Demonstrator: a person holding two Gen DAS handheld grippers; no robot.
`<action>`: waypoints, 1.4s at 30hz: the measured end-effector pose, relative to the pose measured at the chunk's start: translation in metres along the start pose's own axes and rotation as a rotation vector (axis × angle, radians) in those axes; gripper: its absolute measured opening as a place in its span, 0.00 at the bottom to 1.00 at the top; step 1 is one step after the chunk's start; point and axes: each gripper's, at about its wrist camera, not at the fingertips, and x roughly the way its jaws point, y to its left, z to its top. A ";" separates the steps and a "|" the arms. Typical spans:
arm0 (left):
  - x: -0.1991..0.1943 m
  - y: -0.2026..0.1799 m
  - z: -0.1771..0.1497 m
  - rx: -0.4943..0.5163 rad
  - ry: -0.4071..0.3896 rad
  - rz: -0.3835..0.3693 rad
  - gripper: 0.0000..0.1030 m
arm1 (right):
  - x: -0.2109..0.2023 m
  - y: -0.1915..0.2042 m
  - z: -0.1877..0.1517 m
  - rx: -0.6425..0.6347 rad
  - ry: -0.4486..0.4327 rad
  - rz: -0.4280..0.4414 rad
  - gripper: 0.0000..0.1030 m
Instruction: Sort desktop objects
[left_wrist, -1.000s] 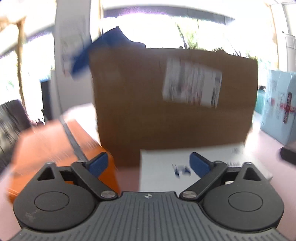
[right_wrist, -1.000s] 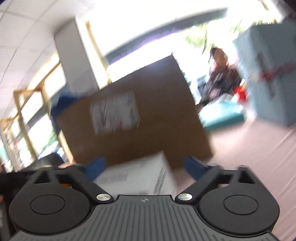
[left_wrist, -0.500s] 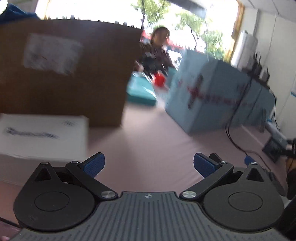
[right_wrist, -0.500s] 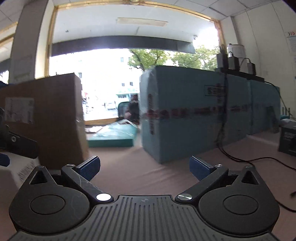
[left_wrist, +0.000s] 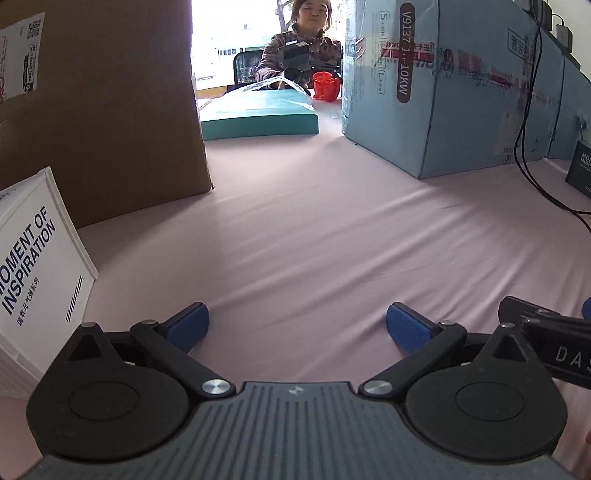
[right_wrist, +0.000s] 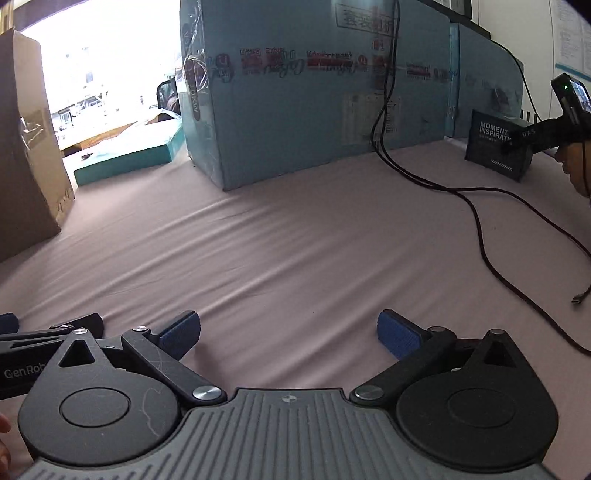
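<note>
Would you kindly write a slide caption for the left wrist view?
Open left tool over pink tablecloth, white box at left, cardboard box behind it.

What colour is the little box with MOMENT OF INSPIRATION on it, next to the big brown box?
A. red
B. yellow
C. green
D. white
D: in the left wrist view, the small box lettered MOMENT OF INSPIRATION is white with dark print, standing on the pink tablecloth in front of the brown cardboard box.
</note>
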 end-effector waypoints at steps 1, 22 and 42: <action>0.000 -0.001 0.000 0.002 0.000 0.002 1.00 | 0.000 0.001 0.002 0.000 0.000 0.000 1.00; -0.001 -0.002 -0.002 -0.024 -0.009 -0.006 1.00 | 0.002 0.009 0.007 -0.041 0.014 -0.037 1.00; -0.001 -0.003 -0.001 -0.015 -0.009 0.001 1.00 | 0.003 0.007 0.008 -0.025 0.011 -0.036 1.00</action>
